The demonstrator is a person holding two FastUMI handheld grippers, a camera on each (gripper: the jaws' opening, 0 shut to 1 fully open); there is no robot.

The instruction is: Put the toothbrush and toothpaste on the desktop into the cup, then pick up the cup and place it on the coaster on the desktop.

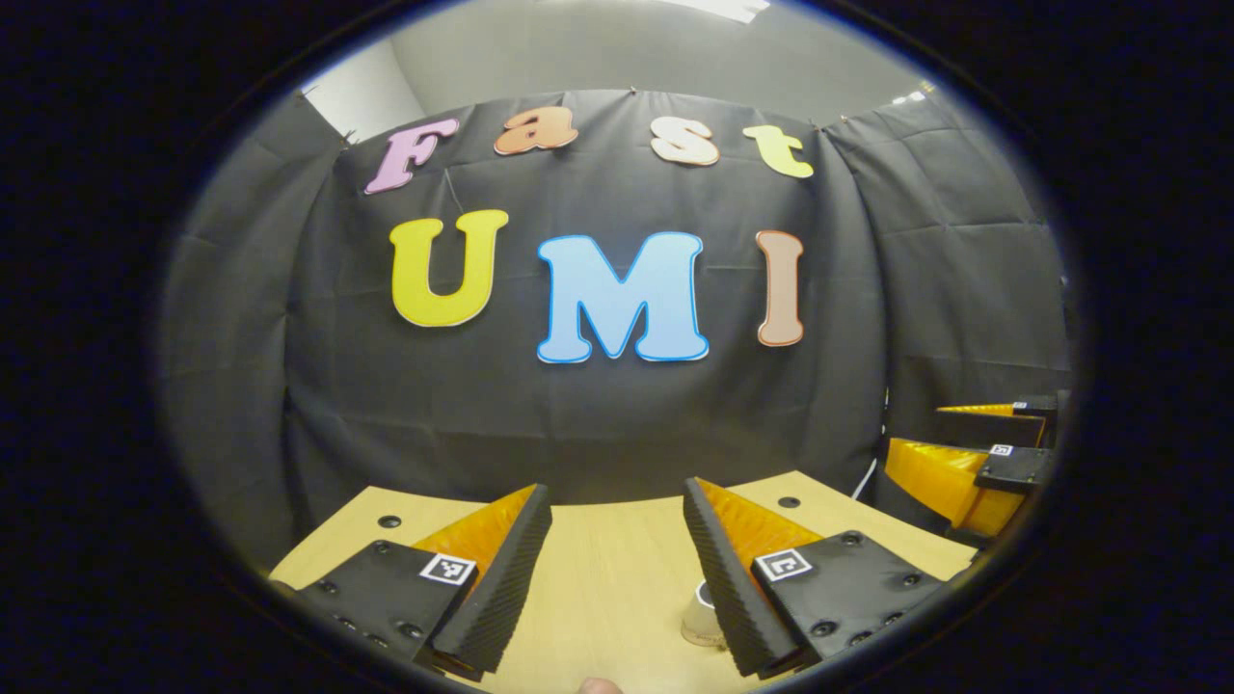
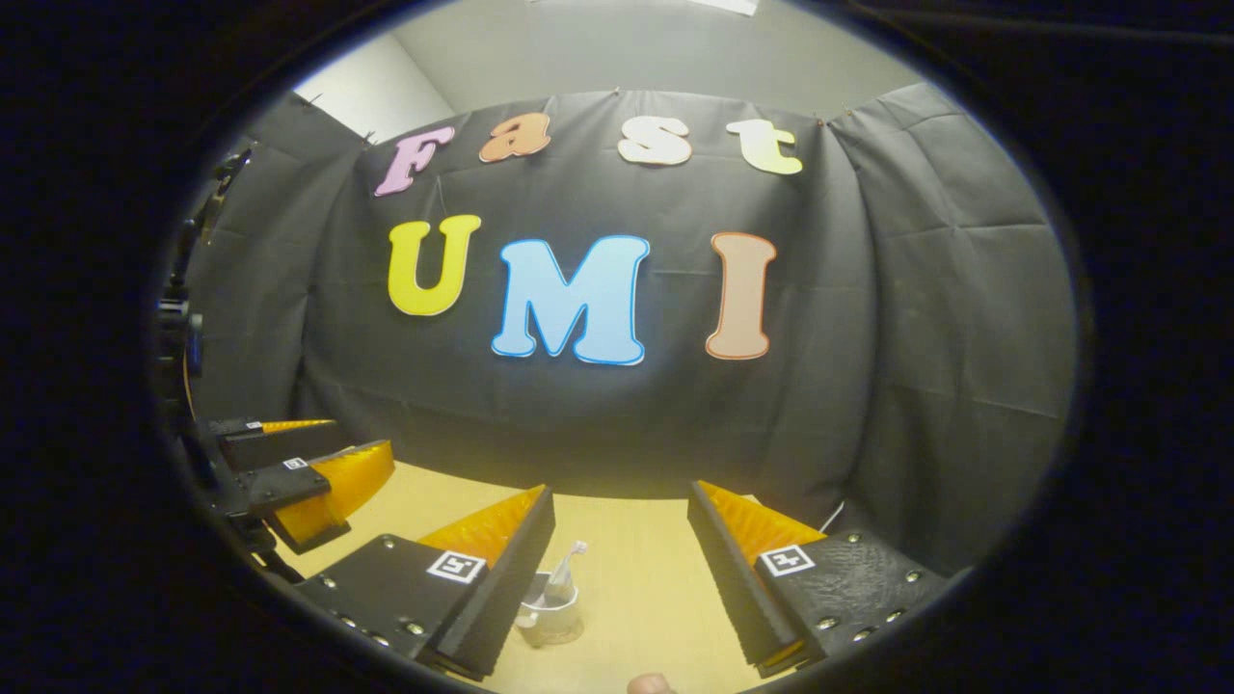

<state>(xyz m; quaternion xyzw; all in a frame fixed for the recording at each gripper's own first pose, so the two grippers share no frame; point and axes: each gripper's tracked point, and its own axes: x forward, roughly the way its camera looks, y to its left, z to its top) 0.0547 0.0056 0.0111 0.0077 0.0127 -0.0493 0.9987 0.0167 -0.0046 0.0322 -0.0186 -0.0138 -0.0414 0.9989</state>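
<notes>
A clear cup (image 2: 551,617) stands on the wooden desktop (image 2: 636,569), close beside my right gripper's left finger. A toothbrush (image 2: 567,571) leans in it, head up. I cannot tell whether the toothpaste is inside, or what the cup stands on. My right gripper (image 2: 620,489) is open above the table with nothing between its fingers. In the left gripper view the cup (image 1: 700,622) peeks out from behind the right finger. My left gripper (image 1: 617,487) is open and holds nothing. Each gripper also shows in the other's view: the right gripper (image 1: 916,429) and the left gripper (image 2: 362,436).
The desktop (image 1: 617,578) ends at the black cloth wall just beyond the fingertips. Two small dark holes (image 1: 388,520) mark its far corners. A small rounded tip (image 2: 651,684) shows at the bottom edge.
</notes>
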